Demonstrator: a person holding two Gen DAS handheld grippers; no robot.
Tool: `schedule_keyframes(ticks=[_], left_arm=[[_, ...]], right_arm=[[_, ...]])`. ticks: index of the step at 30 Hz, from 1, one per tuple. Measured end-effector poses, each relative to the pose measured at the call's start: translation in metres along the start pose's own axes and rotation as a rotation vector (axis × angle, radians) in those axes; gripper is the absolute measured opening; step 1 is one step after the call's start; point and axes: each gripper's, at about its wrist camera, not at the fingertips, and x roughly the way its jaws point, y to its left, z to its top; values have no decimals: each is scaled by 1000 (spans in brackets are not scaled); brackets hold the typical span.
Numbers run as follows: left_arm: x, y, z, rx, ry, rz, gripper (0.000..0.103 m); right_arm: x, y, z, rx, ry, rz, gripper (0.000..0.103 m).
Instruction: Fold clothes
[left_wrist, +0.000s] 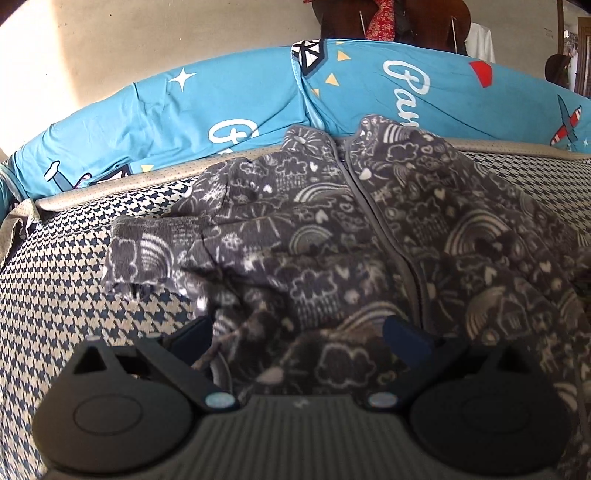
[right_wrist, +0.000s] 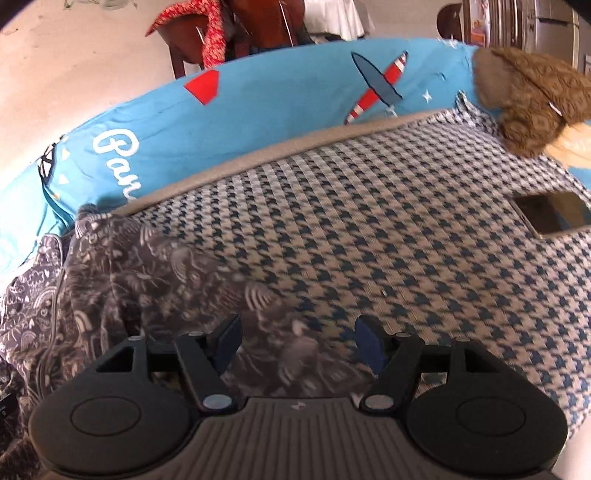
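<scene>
A grey fleece jacket (left_wrist: 369, 236) printed with white clouds and rainbows lies crumpled on a houndstooth bed cover (left_wrist: 74, 295), zip running down its middle. My left gripper (left_wrist: 299, 334) hovers open over the jacket's near hem, fabric lying between and under its blue fingertips. In the right wrist view the same jacket (right_wrist: 129, 273) fills the lower left, one edge reaching forward. My right gripper (right_wrist: 299, 343) is open too, straddling that edge of the jacket, with nothing pinched.
A blue bolster with planes and white script (left_wrist: 184, 110) (right_wrist: 258, 110) runs along the far edge. A brown plush toy (right_wrist: 532, 99) and a dark phone (right_wrist: 550, 216) lie at the right. Bare houndstooth cover (right_wrist: 406, 240) spreads to the right. Wooden chairs stand behind.
</scene>
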Motion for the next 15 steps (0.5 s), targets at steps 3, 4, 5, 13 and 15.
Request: schedule_keyframes(ticks=[3,4,5,13,15], left_arm=[[-5,0,-5,-1,-2,-1,102],[-6,1,-7,-4,-2,-3,102],[-8,2,-9,-8,-2,-5,102],[-18,13,-23,-49,5,-4,103],[-20,14,-26,-53,8,0,103]], right_arm=[[-3,-6,-6,10,25,-10,68],[-5,-8,-8,14,34,-13,68],[-6,-10,-10,17,42,-17,68],[-20,-15,-32,-46,60,-14,68],[-21,-13,-36,-70,75,8,68]])
